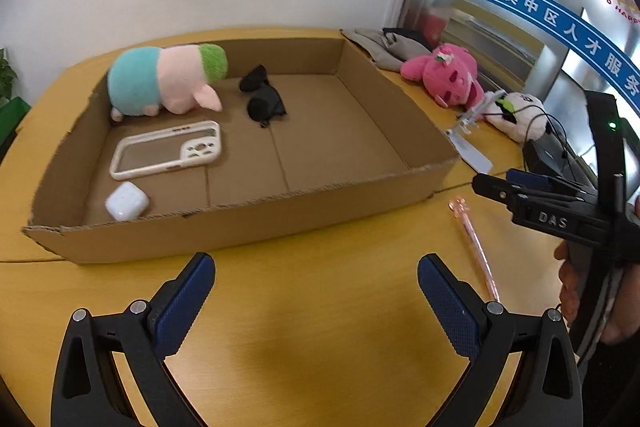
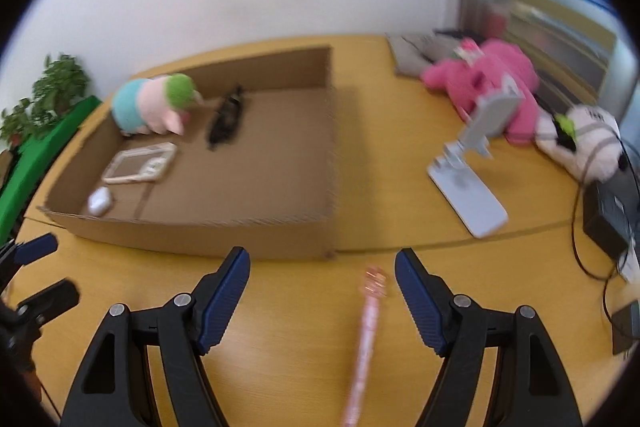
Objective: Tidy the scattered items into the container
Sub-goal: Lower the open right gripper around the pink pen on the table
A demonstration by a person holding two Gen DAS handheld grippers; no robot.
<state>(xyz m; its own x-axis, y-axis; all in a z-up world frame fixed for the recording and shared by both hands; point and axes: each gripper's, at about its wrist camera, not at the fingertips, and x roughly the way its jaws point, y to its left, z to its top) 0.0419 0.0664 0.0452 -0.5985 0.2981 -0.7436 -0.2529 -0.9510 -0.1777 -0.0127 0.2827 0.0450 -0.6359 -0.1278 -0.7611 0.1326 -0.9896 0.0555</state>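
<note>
Both tongs hang open with nothing between their blue pads: the left gripper [image 1: 316, 291] over bare yellow table [image 1: 320, 347] just short of the box's near wall, the right gripper [image 2: 322, 291] over the pink pen [image 2: 366, 339], which lies on the table between its spread jaws, untouched, just outside the box's near right corner. One shallow cardboard box [image 1: 240, 223] sits open-topped, its walls low and ragged-edged, and its right half is bare floor. Inside it I count four things, all on the left side: one plush pig [image 1: 164, 79] against the far wall, one pair of black sunglasses [image 1: 262, 95] beside it, one white phone case [image 1: 168, 151] lying flat, and one small white earbud case [image 1: 127, 201] in the near left corner. Outside, to the right of the box, lie one pink plush [image 1: 444, 75], one white plush [image 1: 520, 115] touching it, and one white phone stand [image 2: 468, 163] standing apart from the box wall with open tabletop between them.
</note>
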